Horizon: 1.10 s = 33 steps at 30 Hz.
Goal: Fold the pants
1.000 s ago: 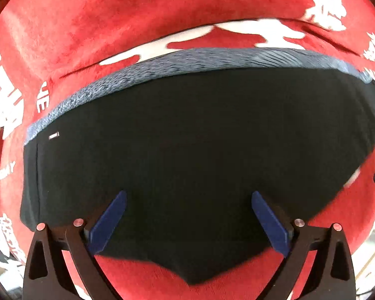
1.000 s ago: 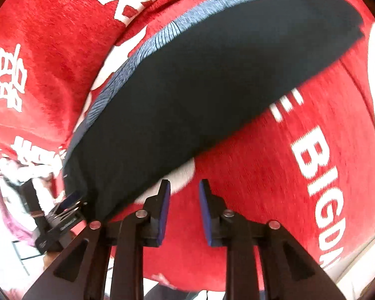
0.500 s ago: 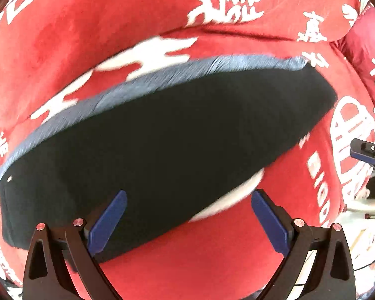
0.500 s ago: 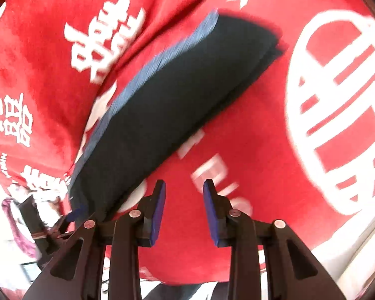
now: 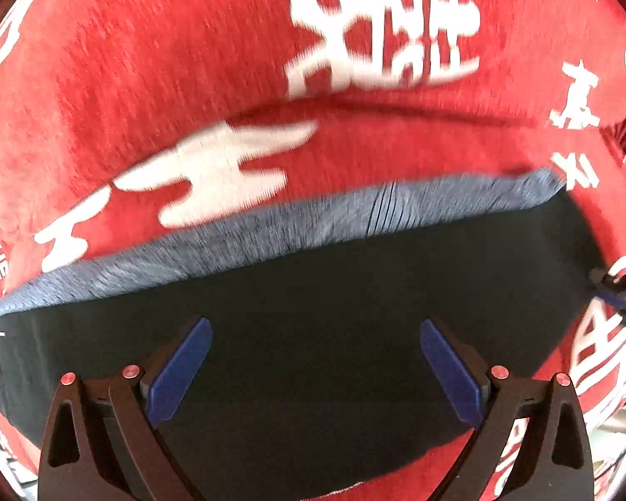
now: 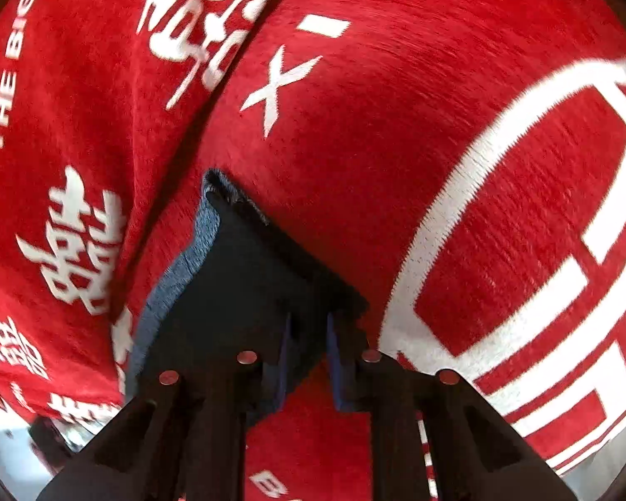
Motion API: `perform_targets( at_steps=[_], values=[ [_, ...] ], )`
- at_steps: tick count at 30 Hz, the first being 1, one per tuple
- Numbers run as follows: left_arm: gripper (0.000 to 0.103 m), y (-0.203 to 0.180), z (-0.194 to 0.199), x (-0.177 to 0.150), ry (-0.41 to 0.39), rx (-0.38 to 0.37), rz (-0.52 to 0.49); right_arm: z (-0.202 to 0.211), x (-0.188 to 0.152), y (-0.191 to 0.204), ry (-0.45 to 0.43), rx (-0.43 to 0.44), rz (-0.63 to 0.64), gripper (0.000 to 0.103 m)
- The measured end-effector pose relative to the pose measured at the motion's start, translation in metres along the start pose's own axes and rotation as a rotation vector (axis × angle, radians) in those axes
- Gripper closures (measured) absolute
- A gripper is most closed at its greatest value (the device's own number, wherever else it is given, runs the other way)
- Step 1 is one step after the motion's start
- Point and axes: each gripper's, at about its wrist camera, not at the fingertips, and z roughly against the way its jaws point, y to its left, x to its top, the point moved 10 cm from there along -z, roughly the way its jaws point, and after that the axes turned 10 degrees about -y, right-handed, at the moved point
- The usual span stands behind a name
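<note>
Black pants [image 5: 354, 275] with a grey-blue waistband [image 5: 271, 229] lie folded in a long strip on a red blanket [image 5: 146, 83]. My left gripper [image 5: 313, 325] hangs open above the strip's middle, nothing between its blue pads. In the right wrist view the short end of the pants [image 6: 238, 275] lies right in front of me. My right gripper [image 6: 308, 321] is closing, and the end's near corner fills the narrow gap between its pads. The right gripper [image 5: 617, 296] also shows at the strip's right end in the left wrist view.
The red blanket [image 6: 396, 125] with white characters and a large white ring pattern [image 6: 459, 192] covers the whole surface. A fold in it runs behind the waistband [image 5: 396, 104]. Pale floor shows past the blanket's near edge [image 6: 4, 451].
My right gripper has swung from the blanket beside the pants to their end corner, and its jaws have narrowed around the fabric. The left gripper has slid along the strip, still open.
</note>
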Motion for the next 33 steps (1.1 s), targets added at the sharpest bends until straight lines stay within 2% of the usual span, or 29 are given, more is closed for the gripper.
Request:
perform_targets(
  at_steps=[1, 3, 6, 9, 11, 14, 17, 20, 21, 24, 29, 33],
  values=[
    [0.002, -0.001, -0.010, -0.012, 0.043, 0.010, -0.015, 0.000, -0.002, -0.001, 0.003, -0.010, 0.027, 0.087],
    [0.000, 0.000, -0.013, -0.016, 0.023, 0.004, 0.005, 0.002, -0.008, -0.005, 0.012, -0.005, 0.049, 0.087],
    [0.000, -0.001, -0.011, -0.015, 0.049, 0.007, -0.009, 0.003, -0.011, -0.004, 0.008, -0.005, 0.085, 0.087],
    [0.000, 0.005, -0.009, 0.009, -0.009, 0.048, -0.045, 0.005, -0.013, -0.004, 0.008, -0.025, 0.110, 0.087],
    [0.000, 0.016, -0.015, 0.028, -0.037, 0.087, -0.029, 0.006, -0.016, -0.005, 0.010, -0.042, 0.119, 0.087],
    [0.000, 0.035, -0.036, 0.041, -0.010, 0.128, 0.023, 0.004, -0.019, -0.003, 0.018, -0.060, 0.154, 0.086],
    [0.000, 0.042, -0.050, 0.043, 0.029, 0.101, 0.099, 0.007, -0.026, -0.003, 0.030, -0.064, 0.153, 0.082],
    [0.000, 0.038, -0.048, 0.046, 0.022, 0.125, 0.072, 0.018, -0.039, 0.004, 0.042, -0.029, 0.155, 0.081],
    [0.000, 0.036, -0.047, 0.046, 0.019, 0.134, 0.058, 0.021, -0.044, 0.007, 0.048, -0.010, 0.156, 0.076],
    [0.000, 0.028, -0.047, 0.044, 0.025, 0.135, 0.045, 0.027, -0.066, 0.015, 0.089, 0.041, 0.153, 0.052],
    [0.000, 0.022, -0.048, 0.046, 0.026, 0.142, 0.045, 0.025, -0.095, 0.015, 0.143, 0.070, 0.131, 0.051],
    [0.000, 0.021, -0.044, 0.036, 0.016, 0.153, 0.033, 0.021, -0.104, 0.013, 0.166, 0.085, 0.106, 0.051]
  ],
)
